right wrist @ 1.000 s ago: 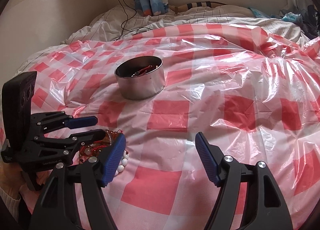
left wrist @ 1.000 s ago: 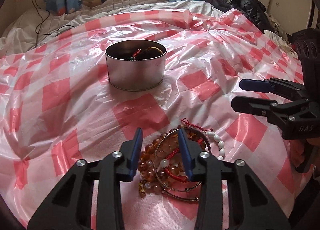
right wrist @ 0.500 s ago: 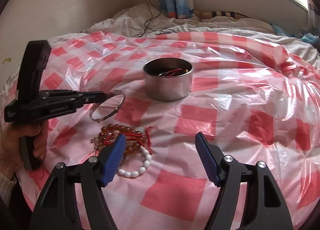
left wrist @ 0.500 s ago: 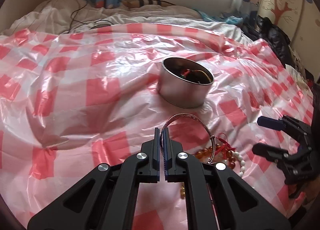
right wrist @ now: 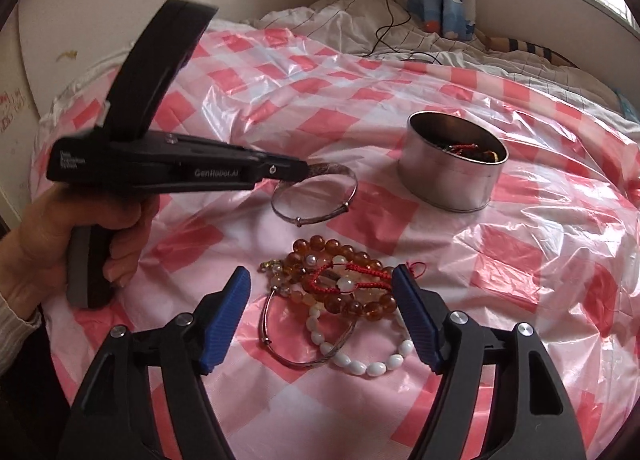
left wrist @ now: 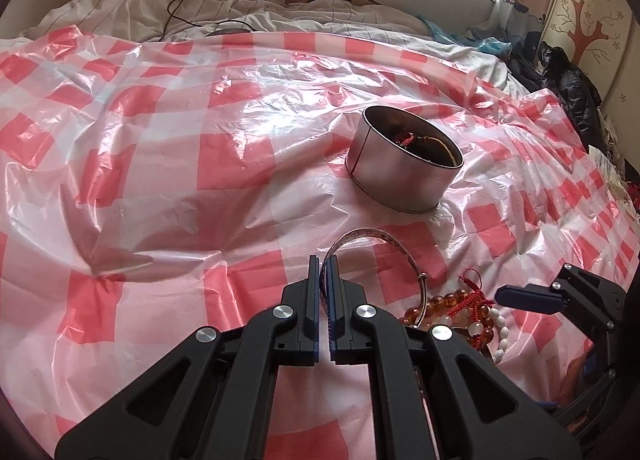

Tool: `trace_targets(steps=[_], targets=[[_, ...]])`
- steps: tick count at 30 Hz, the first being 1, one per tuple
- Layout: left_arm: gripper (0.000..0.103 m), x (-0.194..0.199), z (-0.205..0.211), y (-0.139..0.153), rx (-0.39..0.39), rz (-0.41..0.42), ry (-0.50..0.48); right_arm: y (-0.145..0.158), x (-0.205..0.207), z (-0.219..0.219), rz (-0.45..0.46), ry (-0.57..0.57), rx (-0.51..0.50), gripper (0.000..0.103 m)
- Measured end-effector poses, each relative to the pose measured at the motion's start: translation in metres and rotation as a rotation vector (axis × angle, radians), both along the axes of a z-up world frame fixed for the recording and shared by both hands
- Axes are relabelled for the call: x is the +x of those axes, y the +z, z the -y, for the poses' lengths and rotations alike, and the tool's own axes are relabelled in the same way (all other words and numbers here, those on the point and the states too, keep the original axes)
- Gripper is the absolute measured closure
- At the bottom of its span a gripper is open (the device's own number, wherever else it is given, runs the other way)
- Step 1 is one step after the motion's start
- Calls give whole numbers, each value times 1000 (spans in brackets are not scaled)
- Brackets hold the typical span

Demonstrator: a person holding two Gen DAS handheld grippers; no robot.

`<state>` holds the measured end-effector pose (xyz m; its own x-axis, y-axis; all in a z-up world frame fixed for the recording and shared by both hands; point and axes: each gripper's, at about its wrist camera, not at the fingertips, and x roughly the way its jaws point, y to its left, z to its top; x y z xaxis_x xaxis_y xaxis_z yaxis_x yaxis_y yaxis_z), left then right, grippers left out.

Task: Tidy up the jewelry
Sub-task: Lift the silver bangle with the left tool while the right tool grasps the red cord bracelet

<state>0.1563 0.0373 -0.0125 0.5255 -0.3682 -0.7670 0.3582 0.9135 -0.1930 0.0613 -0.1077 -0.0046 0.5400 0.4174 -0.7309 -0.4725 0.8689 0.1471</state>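
A bed fills both views, spread with a crinkled red-and-white checked plastic sheet (left wrist: 208, 164); rumpled white bedding (left wrist: 132, 8) lies beyond it, with a black cable (right wrist: 390, 16) trailing across toward the wall.

Ahead of the left gripper's fingers and slightly to their right stands a round metal tin (left wrist: 400, 176) (right wrist: 452, 176), open-topped, with red cord and dark jewellery inside.

The left gripper (left wrist: 324, 272) (right wrist: 306, 171) has its fingers pinched together on the rim of a silver bangle (left wrist: 376, 248) (right wrist: 316, 196); the bangle hangs off the fingertips, lifted above the sheet, with bare sheet between it and the tin. A hand (right wrist: 72, 236) grips the left gripper's handle.

The right gripper (right wrist: 322, 300) hovers with its blue-padded fingers spread wide — holding nothing; directly between and below them sits the remaining pile, all tangled and touching: an amber bead bracelet (right wrist: 344, 260) (left wrist: 452, 300) on the far side; a red cord bracelet (right wrist: 352, 278) laid over it; a second thin silver bangle (right wrist: 288, 344) nearer the left finger; a white bead bracelet (right wrist: 372, 364) closest to the camera.
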Motion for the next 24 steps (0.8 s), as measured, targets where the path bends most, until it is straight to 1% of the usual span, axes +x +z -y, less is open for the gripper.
trace_targets(steps=[1,3,4,5,6,8,11,14,16,19,20,21,22,23,24], targets=[[100,0,0,0,0,0,1,-4,2,-1,-10,-5,-14,36],[100,0,1,-1,2,-3,0,-10,7,6,-43,-34,9,70],[100,0,1,-1,1,-4,0,-11,11,15,-65,-55,55,74],[100,0,1,-1,1,-4,1,-10,13,25,-77,-80,103,87],[100,0,1,-1,2,-4,0,-10,16,35,-89,-114,139,90],[100,0,1,-2,1,-4,-1,-9,19,52,-108,-163,228,90],[100,-1,1,-2,-1,-6,1,-3,21,75,-101,-239,308,90],[100,-1,1,-1,-4,-5,2,6,21,99,-72,-340,334,90],[100,-1,1,-1,-3,-5,2,8,22,116,-77,-395,363,90],[100,-1,1,-1,-3,-5,3,11,22,129,-73,-427,379,90],[100,-1,1,-1,-4,-6,2,11,22,129,-75,-420,388,88],[99,-1,1,-1,-4,-6,2,10,24,126,-94,-400,399,80],[99,-1,2,-1,-3,-6,2,8,26,122,-125,-370,410,68],[99,-1,2,-2,-2,-7,1,5,28,114,-153,-345,409,41],[99,0,1,-2,-1,-8,0,3,28,106,-159,-325,397,39]])
